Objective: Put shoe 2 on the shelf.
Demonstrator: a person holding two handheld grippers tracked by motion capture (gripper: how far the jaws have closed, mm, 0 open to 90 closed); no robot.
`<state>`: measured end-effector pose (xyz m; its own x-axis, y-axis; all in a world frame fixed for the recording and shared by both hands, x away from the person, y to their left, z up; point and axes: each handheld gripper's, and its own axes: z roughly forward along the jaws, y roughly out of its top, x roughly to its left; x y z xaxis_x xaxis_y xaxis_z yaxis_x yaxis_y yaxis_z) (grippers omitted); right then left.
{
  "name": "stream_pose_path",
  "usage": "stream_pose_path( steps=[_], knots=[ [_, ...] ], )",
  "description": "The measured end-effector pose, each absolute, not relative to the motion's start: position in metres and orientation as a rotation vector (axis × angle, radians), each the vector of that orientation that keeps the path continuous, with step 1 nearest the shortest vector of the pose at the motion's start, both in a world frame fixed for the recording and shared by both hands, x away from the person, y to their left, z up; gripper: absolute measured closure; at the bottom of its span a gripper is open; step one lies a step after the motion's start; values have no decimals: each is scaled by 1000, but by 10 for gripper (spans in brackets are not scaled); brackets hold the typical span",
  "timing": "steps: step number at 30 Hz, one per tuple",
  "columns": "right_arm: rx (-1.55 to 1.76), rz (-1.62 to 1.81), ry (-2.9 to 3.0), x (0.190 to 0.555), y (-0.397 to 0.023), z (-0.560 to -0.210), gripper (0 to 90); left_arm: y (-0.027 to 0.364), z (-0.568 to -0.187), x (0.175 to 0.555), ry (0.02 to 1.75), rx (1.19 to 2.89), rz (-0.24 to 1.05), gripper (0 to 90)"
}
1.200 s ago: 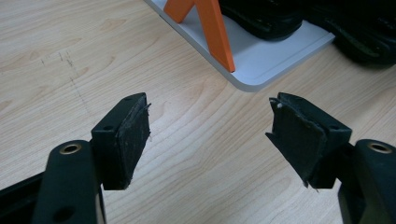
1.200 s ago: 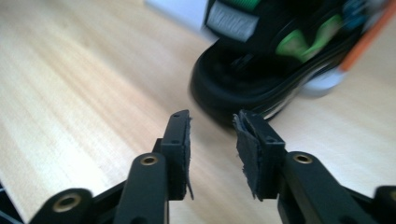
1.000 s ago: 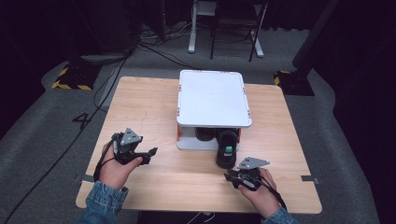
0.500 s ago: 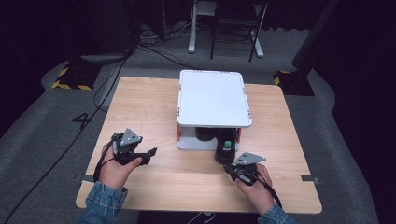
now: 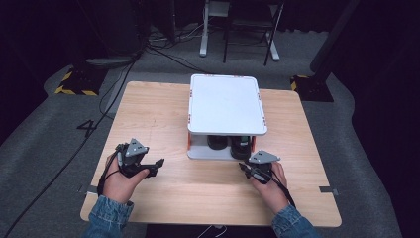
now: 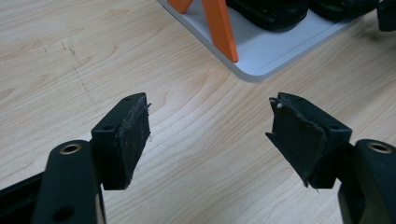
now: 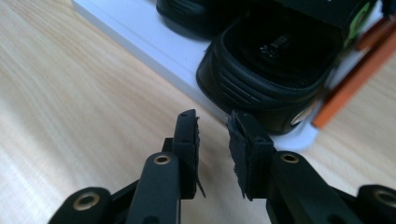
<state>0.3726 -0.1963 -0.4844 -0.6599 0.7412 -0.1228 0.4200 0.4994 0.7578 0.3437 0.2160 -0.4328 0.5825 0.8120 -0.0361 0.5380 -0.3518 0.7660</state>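
A white two-level rack point(image 5: 225, 104) with orange struts point(image 6: 219, 28) stands mid-table. Two black shoes sit on its lower board, one at the right point(image 5: 241, 145) and one beside it on the left point(image 5: 216, 143). In the right gripper view the right shoe's heel point(image 7: 271, 74) hangs slightly over the board's front edge point(image 7: 140, 32). My right gripper point(image 7: 212, 135) is just in front of that heel, at the rack's front right point(image 5: 243, 167). Its jaws have just been opening to a narrow gap with nothing between them. My left gripper point(image 6: 210, 135) rests wide open over bare wood at the front left point(image 5: 157, 163).
The wooden table point(image 5: 158, 114) has free room left of the rack and along the front edge. Cables trail from both grippers toward the person. A chair base point(image 5: 237, 29) and floor cables lie beyond the far edge.
The right gripper moved forward and left toward the rack, and the black shoe that stuck out in front went further under the top board. The left hand stayed still.
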Motion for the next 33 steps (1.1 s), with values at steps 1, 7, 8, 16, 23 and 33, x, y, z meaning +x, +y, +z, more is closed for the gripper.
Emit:
stream_pose_path(
  steps=[1,7,8,16,23,33],
  knots=[
    [956,1003,2309,376,-195,-485,720,216,-433,344,1075,2046,454,283],
    [987,1083,2328,382,-193,-483,613,220,-433,342,1086,2032,453,283],
    [998,1115,2321,378,-195,-478,615,221,-433,342,1081,2035,458,283],
    [1066,1099,2152,388,-194,-482,354,218,-435,341,1078,2045,452,283],
    [1004,1013,2161,409,-185,-491,296,222,-437,339,1097,2045,451,283],
    [913,990,2084,428,-177,-497,333,227,-436,333,1109,2035,464,283]
  ],
)
